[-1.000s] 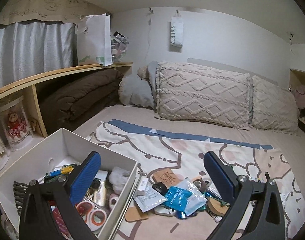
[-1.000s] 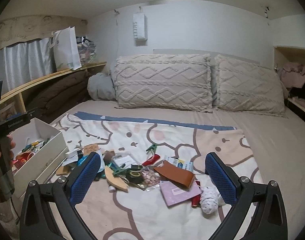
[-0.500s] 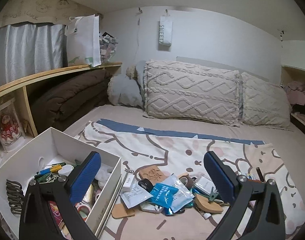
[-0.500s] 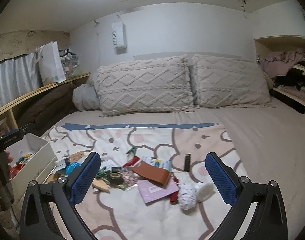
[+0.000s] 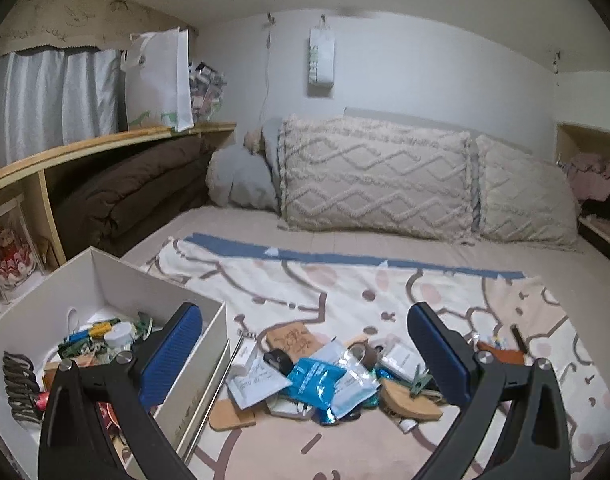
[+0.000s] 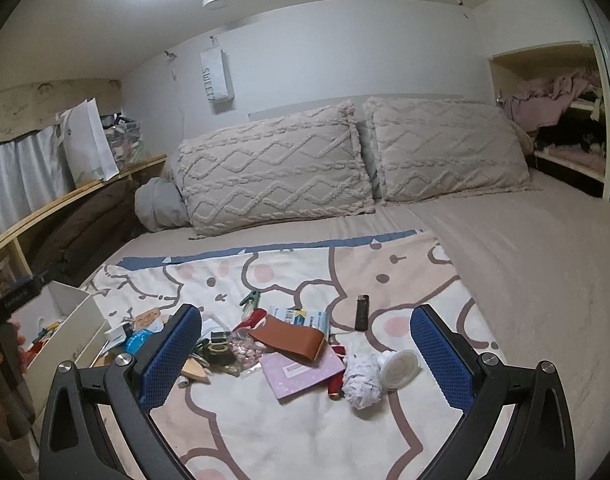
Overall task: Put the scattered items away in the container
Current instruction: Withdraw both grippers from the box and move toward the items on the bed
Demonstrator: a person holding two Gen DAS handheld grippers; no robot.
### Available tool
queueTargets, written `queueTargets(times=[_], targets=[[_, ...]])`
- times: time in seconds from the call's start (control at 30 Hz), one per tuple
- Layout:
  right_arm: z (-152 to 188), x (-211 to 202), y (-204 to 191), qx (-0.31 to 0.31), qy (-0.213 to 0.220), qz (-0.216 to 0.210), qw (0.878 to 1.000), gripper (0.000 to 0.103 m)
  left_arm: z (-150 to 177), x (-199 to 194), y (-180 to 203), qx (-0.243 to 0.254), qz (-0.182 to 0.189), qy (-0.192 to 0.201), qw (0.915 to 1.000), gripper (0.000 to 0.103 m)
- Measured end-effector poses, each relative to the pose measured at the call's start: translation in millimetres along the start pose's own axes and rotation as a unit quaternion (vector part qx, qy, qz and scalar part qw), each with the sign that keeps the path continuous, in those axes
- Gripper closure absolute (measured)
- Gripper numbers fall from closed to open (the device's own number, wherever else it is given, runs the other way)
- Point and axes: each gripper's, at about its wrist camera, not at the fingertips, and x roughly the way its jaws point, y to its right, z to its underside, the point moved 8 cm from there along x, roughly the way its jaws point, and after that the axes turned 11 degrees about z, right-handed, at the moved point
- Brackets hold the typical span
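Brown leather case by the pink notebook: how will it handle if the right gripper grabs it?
The brown leather case looks flat and soft, so it would probably flex or droop when pinched at one end. It overlaps the pink notebook, so lifting may drag that along. It seems light; the open right gripper should manage it easily.

A white open-topped box (image 5: 105, 276) is set at the blanket's left edge, already part-filled with small things. Just beside it a heap of scattered items (image 6: 289, 344) is spread (blue packets, a brown leather pouch, a pink notebook, a black lighter).
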Motion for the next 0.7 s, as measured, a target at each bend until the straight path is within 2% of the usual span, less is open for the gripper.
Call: queueTargets(times=[0.13, 0.33, 0.53, 0.7], targets=[[4, 5, 11, 0.031, -0.003, -0.011, 0.999, 0.000, 11, 14, -7, -0.006, 0.003, -0.019, 0.9998, 0.000], [19, 24, 23, 0.060, -0.031, -0.013, 0.998, 0.000, 22, 30, -13, -0.012, 0.013, -0.032, 0.9993, 0.000], [33, 42, 32, 0.081, -0.057, -0.014, 0.995, 0.000, 38, 48, -3, -0.002, 0.067, -0.064, 0.9957, 0.000], [45, 55, 39, 0.097, -0.080, -0.018, 0.992, 0.000, 52, 65, 0, -0.015, 0.104, -0.092, 0.9902, 0.000]])
